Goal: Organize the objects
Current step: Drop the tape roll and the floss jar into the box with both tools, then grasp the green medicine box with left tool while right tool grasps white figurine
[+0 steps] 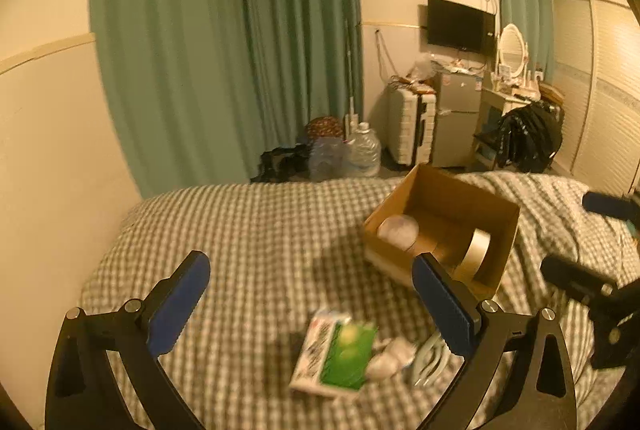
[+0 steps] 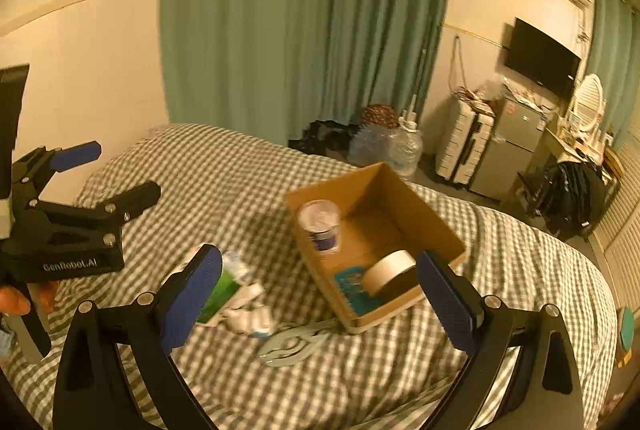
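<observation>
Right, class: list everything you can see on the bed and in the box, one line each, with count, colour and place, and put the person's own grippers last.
Bed cover: one, grey and white check, under everything.
Cardboard box: one, brown, open, on the bed right of centre.
Clear jar: one, dark blue label, inside the box at its left corner.
Tape roll: one, pale, on edge inside the box near its front wall.
Green carton: one, green and white, on the bed left of the box.
Crumpled wrapper: white, beside the carton; count unclear.
Scissors: one, grey, in front of the box.
Left gripper: open, above the carton.
Right gripper: open, before the box.
</observation>
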